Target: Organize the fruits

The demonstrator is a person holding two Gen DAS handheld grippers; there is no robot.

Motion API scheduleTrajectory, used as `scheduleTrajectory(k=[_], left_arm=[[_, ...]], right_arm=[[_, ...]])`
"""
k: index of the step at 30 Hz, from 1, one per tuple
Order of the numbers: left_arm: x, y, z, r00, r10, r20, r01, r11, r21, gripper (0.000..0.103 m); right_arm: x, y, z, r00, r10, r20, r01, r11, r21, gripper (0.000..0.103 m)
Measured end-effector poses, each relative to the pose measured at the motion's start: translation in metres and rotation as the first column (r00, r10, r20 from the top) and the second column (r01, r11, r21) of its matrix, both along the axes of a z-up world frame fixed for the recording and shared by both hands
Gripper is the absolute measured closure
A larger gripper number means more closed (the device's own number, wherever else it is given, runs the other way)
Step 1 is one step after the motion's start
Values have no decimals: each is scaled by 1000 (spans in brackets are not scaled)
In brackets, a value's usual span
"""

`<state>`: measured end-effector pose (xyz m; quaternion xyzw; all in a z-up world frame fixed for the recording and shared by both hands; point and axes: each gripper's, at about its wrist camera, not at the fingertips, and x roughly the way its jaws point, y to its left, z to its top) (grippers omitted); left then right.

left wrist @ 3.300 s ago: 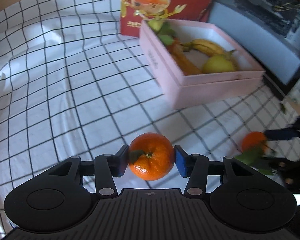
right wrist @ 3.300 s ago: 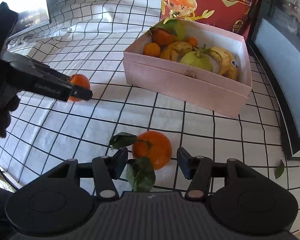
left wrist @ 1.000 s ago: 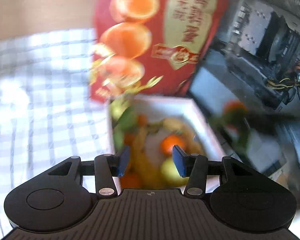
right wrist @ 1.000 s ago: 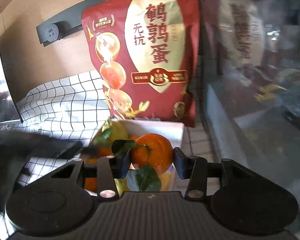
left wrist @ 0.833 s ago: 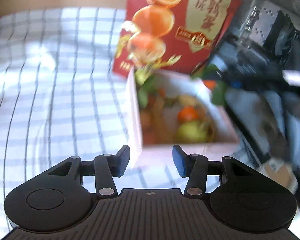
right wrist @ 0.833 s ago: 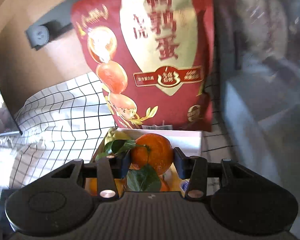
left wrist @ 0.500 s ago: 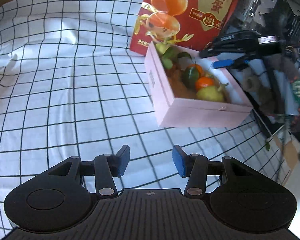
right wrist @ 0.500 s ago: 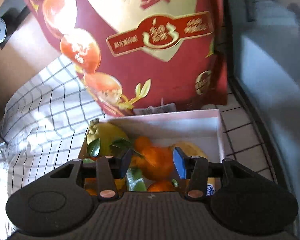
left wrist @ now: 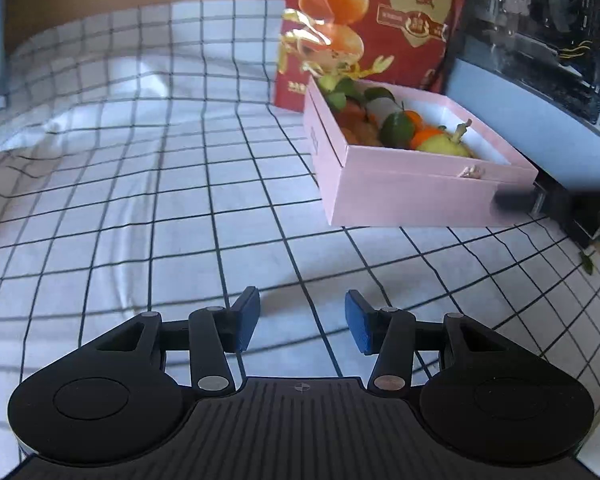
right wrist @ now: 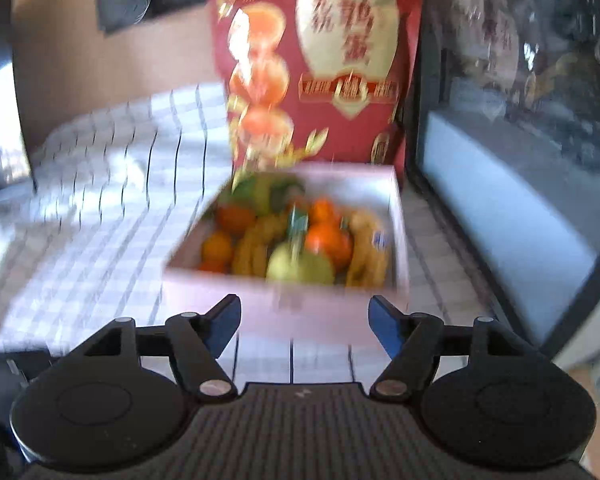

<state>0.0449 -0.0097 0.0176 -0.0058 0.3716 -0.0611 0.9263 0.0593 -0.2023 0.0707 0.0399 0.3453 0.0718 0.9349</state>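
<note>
A pink box [left wrist: 412,196] stands on the checked cloth, holding oranges [left wrist: 426,136], a green pear [left wrist: 444,147], leaves and bananas. In the right wrist view the same box [right wrist: 284,300] is blurred, with oranges [right wrist: 326,240], bananas [right wrist: 256,248] and a pear [right wrist: 300,266] inside. My left gripper [left wrist: 302,320] is open and empty, low over the cloth, well short and left of the box. My right gripper [right wrist: 304,326] is open and empty, just in front of the box's near wall.
A tall red bag [left wrist: 372,20] printed with oranges stands behind the box. A dark cabinet with a pale panel [left wrist: 532,120] lies to the right. The checked tablecloth [left wrist: 140,200] spreads out to the left, with folds at the far left.
My right gripper let the leafy orange go into the box, opened wide and drew back. My left gripper, having dropped its orange earlier, drew back and sank low over the cloth.
</note>
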Motion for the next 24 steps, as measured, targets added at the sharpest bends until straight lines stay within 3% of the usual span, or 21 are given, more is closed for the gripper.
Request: scheduleTrajectory(k=[5,10,15,17,24], left_arm=[[-11,-26,-7,997,-34,70,30,998,58,47],[-3,-34,-10,997,-5,80,0,999,51,47],[-4,-39,-13,995,7,101,-15,997,75,47],[-4,-38,-13,995,-1,103,-7,997,71,47],[-6,-38,-13,995,-1,102,-6,998,67,48]], right_arm=[[-14,8,-41,993,63,-102,-63,998,11,32],[-19,4,-53,997,4,-72,-4,1000,-2,31],[-16,2,-59,999,-9,-47,6,998,-58,18],[-16,4,-63,999,-9,-33,6,996,-84,5],[-16,2,-66,998,-56,-39,52,995,-87,0]])
